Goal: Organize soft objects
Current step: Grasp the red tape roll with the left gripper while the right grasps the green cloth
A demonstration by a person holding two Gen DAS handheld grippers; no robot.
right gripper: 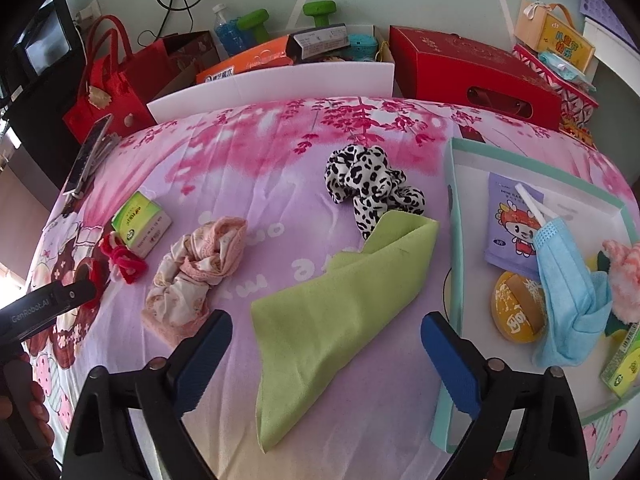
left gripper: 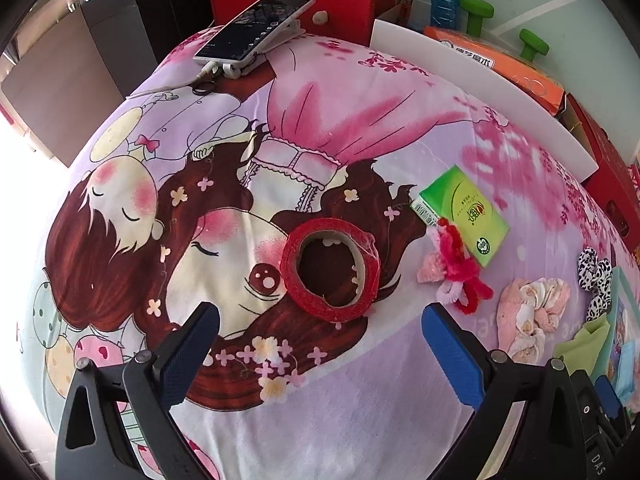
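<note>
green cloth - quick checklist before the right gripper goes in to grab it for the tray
1. Right gripper open, nothing held: ok.
2. Green cloth lies between the fingers: ok.
3. Cloth free of other items: not ok, its far corner overlaps the spotted scrunchie.
4. Tray has bare floor left: ok.
5. Left gripper out of the way, above the red tape roll: ok.
6. Pads touching cloth: cannot tell.

Both wrist views angled steeply down, close over the bedsheet (left gripper: 360,128), sharing the green tissue pack (left gripper: 464,212), pink cloth (right gripper: 196,272).
</note>
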